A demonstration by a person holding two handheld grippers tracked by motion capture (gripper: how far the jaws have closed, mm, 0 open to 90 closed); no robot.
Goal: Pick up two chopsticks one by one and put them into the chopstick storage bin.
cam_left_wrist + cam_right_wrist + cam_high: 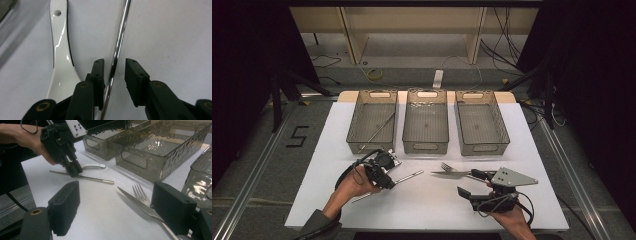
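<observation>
A thin metal rod point(408, 176) point(120, 37) point(95, 178) lies on the white table. My left gripper point(388, 183) point(114, 65) point(74, 171) points down over it, and the rod runs between the jaws. The left pad sits close against the rod while a gap stays at the right pad, so it is open. A white spoon point(61, 50) point(93, 165) lies just beside the rod. My right gripper point(470, 183) point(116, 187) hovers wide open near a knife point(449, 173) point(137, 203) and a fork point(447, 166) point(140, 192), gripping nothing.
Three clear plastic trays stand in a row at the back: left point(357, 115), middle point(426, 146) and right point(484, 148). The left tray holds another metal rod point(382, 126). White tabletop point(427, 205) lies bare between the two hands.
</observation>
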